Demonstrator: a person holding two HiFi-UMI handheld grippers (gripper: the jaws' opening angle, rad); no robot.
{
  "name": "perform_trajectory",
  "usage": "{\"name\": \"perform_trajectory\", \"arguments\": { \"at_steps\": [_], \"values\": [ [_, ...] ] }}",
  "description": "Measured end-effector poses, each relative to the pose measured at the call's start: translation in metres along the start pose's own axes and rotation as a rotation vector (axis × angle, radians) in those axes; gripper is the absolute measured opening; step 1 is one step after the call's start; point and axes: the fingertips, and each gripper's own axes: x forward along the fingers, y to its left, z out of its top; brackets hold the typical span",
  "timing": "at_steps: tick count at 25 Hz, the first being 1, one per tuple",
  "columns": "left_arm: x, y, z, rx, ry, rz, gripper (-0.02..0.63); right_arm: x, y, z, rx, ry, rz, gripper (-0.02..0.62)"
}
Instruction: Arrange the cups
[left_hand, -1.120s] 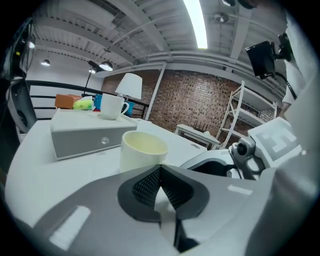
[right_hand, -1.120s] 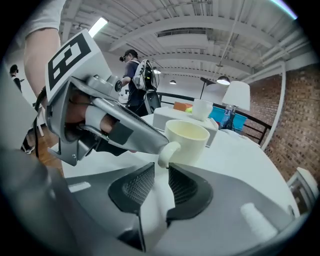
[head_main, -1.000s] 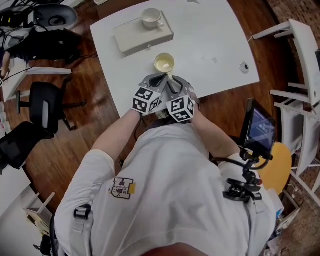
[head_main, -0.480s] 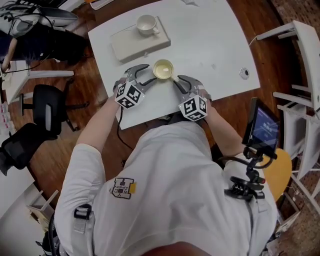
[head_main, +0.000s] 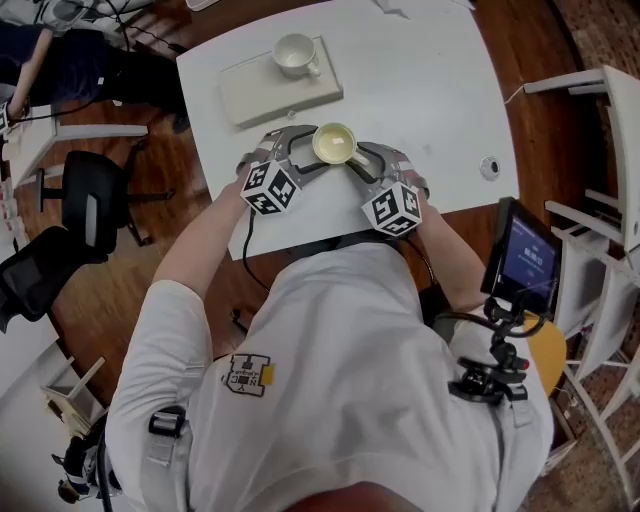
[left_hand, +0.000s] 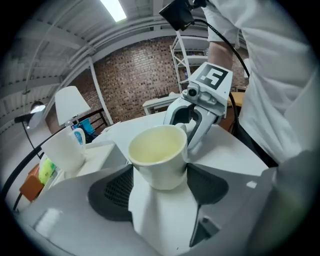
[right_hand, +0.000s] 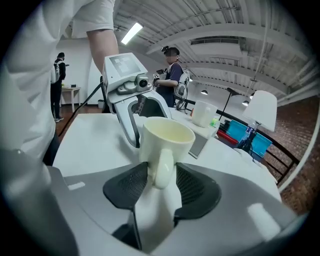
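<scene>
We've got left gripper (head_main: 305, 152) just opened wide, cup (head_main: 334, 143) body between its jaws, dead ahead on table (head_main: 430, 90); right gripper (head_main: 362, 163) just opened too, handle (right_hand: 162, 167) loose between its jaws, pointing straight back at it

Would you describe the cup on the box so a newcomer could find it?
On the white table, find the flat pale box near its far left corner. The white cup stands on it; the other cup sits on the bare tabletop.

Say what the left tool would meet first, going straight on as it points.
The cream cup: it stands between the left tool's jaws, which have just been opening. Whether they touch it is uncertain.
</scene>
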Motion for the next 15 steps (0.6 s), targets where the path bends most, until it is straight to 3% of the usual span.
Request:
{"name": "perform_trajectory", "arguments": {
  "at_steps": [3,5,10,15],
  "values": [
    [-0.003,-0.004,-0.003,-0.061,0.004,0.052,0.331,-0.003,0.003,-0.001,0.001,-0.009,0.020,0.147],
    [0.000,-0.002,-0.003,-0.111,0.006,0.088,0.325,-0.003,-0.003,-0.004,0.010,-0.019,0.032,0.067],
    [0.007,0.007,-0.005,-0.217,0.024,0.140,0.319,0.001,-0.019,-0.003,0.047,-0.047,0.087,0.057],
    [-0.008,0.007,-0.010,-0.263,0.045,0.153,0.319,-0.001,-0.012,0.014,0.039,-0.093,0.135,0.054]
  ]
}}
